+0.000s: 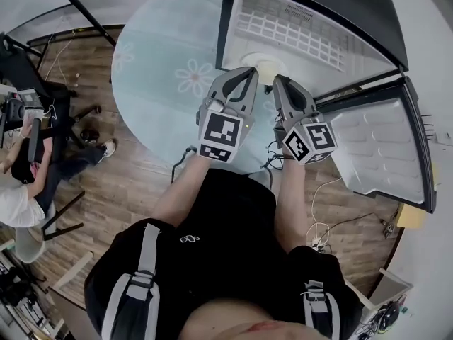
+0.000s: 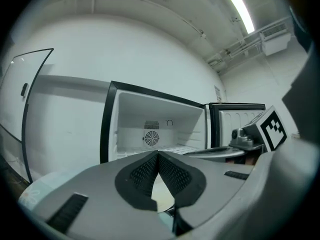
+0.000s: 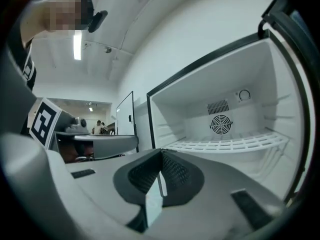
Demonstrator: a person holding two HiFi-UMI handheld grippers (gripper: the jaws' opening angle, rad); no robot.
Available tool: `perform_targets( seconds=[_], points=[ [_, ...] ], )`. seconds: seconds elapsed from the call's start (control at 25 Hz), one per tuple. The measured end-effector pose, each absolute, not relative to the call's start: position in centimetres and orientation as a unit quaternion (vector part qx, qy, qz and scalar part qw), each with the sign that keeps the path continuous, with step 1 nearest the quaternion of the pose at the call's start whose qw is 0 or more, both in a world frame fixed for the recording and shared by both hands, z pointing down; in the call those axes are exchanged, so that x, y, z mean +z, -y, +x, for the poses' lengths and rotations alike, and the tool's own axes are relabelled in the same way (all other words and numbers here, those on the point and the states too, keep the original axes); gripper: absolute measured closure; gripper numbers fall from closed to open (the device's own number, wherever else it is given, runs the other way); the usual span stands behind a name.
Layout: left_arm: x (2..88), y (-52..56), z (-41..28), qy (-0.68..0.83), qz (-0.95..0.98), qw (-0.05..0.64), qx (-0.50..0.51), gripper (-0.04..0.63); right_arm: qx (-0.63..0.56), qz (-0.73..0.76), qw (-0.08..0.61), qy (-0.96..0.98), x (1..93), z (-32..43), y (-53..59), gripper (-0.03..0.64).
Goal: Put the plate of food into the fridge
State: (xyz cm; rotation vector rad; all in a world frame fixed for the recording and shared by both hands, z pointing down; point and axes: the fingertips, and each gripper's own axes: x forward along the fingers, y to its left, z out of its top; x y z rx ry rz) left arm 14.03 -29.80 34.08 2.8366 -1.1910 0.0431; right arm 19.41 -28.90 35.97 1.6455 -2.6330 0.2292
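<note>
**Head view.** Your left gripper (image 1: pixel 249 71) and right gripper (image 1: pixel 279 81) sit side by side at the mouth of the open fridge (image 1: pixel 244 9), with their tips pointing in. Both pairs of jaws look closed. A pale round plate (image 1: pixel 267 63) lies at the front edge of the compartment, just beyond and between the two tips. You cannot tell whether it rests on the shelf or the floor, or whether either tip touches it. The food on it cannot be made out. The door (image 1: pixel 382 147) stands open to the right. The fridge stands at the far edge of a light-blue rug (image 1: pixel 163 62).

**Left gripper view.** The pads meet at the tips, so the jaws are together with nothing clamped. A pale wedge shows low in the gap, and it cannot be identified. Beyond it is the compartment, with a round fan (image 2: pixel 151 138) on the back wall.

**Right gripper view.** The jaws are together at the tips. A thin white strip stands low between the pads, and it cannot be identified. A wire shelf (image 3: pixel 225 145) crosses the compartment just under the fan.
</note>
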Motion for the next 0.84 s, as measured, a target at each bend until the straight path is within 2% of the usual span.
perform_targets(
  seconds=[0.28,0.84],
  points=[
    [34.2,28.4,15.9,0.359,0.933,0.033,0.007,0.597,0.079,0.544,0.013,0.835,36.2,20.9,27.7,0.617],
    [36.9,29.0,14.9,0.383,0.921,0.052,0.041,0.595,0.066,0.539,0.027,0.839,36.2,20.4,27.0,0.617]
  ],
)
